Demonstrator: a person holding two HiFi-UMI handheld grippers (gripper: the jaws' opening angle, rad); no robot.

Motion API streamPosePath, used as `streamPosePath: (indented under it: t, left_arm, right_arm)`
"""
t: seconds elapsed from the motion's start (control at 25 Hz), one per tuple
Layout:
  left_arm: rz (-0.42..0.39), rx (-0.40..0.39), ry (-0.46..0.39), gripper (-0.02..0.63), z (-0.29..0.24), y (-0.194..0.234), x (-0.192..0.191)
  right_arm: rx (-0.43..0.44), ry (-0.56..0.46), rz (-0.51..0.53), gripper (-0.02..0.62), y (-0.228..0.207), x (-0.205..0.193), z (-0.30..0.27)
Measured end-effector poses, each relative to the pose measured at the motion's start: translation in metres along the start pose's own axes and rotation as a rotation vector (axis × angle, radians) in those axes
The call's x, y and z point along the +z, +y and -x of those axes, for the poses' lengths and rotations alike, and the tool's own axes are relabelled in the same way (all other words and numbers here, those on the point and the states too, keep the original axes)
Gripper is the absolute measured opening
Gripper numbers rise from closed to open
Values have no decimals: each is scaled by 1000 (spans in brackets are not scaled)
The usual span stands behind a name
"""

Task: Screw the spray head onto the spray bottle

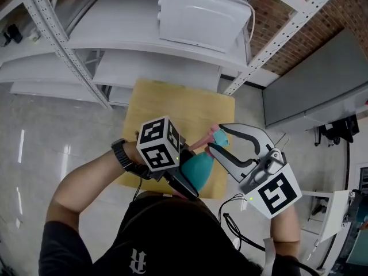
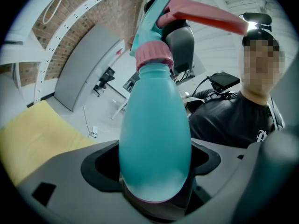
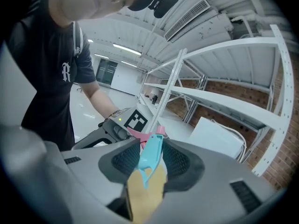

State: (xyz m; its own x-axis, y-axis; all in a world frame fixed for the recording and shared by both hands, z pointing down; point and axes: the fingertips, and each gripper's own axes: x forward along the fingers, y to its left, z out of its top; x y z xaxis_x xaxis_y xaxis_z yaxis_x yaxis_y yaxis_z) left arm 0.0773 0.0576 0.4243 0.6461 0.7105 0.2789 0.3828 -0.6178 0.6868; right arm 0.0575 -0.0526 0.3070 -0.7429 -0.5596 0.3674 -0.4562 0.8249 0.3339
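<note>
A teal spray bottle (image 2: 154,134) stands base-first between the jaws of my left gripper (image 2: 152,166), which is shut on its lower body. The teal spray head (image 2: 156,13), with a pink collar (image 2: 152,55) and pink trigger (image 2: 205,17), sits on the bottle's neck. My right gripper (image 3: 150,160) is shut on the spray head (image 3: 152,155), one ribbed pad on each side. In the head view both grippers meet over a yellow table (image 1: 190,105), the bottle (image 1: 198,168) angled between the left gripper (image 1: 187,177) and the right gripper (image 1: 217,138).
White metal shelving (image 1: 132,39) with a white appliance (image 1: 204,13) stands beyond the table. A grey cabinet (image 1: 313,82) stands at the right against a brick wall. Black cables (image 1: 233,226) hang near the person's body.
</note>
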Motion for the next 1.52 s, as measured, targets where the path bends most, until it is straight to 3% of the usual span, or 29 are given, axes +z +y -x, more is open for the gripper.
streamPosePath:
  t: [0.2, 0.4, 0.52, 0.68, 0.92, 1.0, 1.12, 1.32, 1.52]
  left_arm:
    - [1, 6, -10, 403, 0, 1, 0]
    - [26, 84, -14, 402, 0, 14, -1]
    - [13, 167, 17, 402, 1, 25, -7]
    - [-13, 245, 27, 402, 5, 37, -6]
    - [-120, 355, 102, 402, 7, 47, -5]
    - [-157, 396, 116, 402, 8, 50, -2]
    - [-187, 432, 102, 402, 13, 54, 4]
    - [-232, 517, 52, 402, 28, 61, 13]
    - [-223, 578, -4, 402, 44, 67, 22]
  right_arm:
    - [26, 122, 81, 153, 10, -17, 3]
    - [-67, 225, 78, 153, 3, -24, -3]
    - [-93, 235, 25, 153, 1, -25, -8]
    - [-75, 174, -77, 153, -2, -12, -4]
    - [62, 240, -262, 153, -1, -14, 4]
    - [118, 255, -365, 103, -2, -15, 7]
    - [138, 256, -484, 84, -8, -14, 11]
    - [139, 196, -584, 84, -11, -8, 12]
    - [133, 139, -645, 84, -7, 6, 14]
